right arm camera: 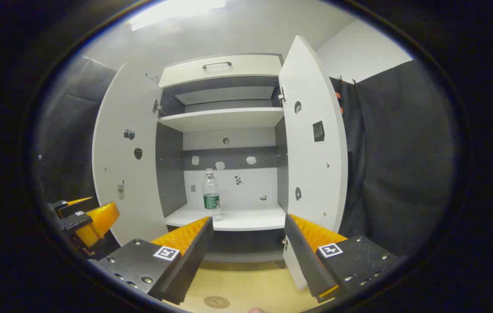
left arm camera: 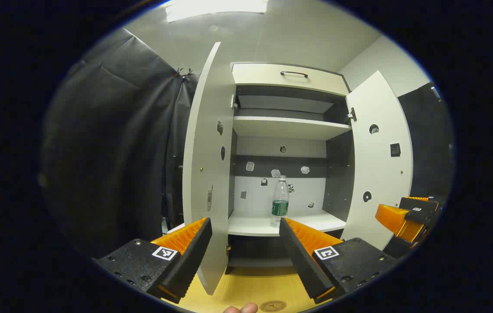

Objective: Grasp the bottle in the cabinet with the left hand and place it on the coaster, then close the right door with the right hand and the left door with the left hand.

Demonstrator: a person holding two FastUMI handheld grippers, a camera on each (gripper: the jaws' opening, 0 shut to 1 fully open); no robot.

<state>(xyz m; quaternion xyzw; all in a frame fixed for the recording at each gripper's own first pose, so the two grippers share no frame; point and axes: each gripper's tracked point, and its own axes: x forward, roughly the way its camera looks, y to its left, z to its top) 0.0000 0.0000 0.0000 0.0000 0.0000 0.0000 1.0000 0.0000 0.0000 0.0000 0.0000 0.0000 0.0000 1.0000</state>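
A clear plastic bottle with a green label (left arm camera: 279,202) is standing upright on the lower white shelf (left arm camera: 255,225) of a white laminate cabinet with dark grey inner walls (left arm camera: 289,78), well apart from both tools. The flat white left door (left arm camera: 206,165) and the right door (left arm camera: 380,165) are both hanging wide open, small stickers dotting their inner faces and the back panel. The left gripper (left arm camera: 246,250) is hovering with its ridged jaws spread wide and holding nothing, the left door's edge standing between them. The right gripper (right arm camera: 248,248) is likewise gaping empty before the shelf. A round tan coaster (left arm camera: 272,306) is lying on the pale wooden table (left arm camera: 250,282) beside a fingertip (left arm camera: 241,308). The left gripper view is catching the right gripper at its right edge; the right gripper view is showing the left gripper low on its left.
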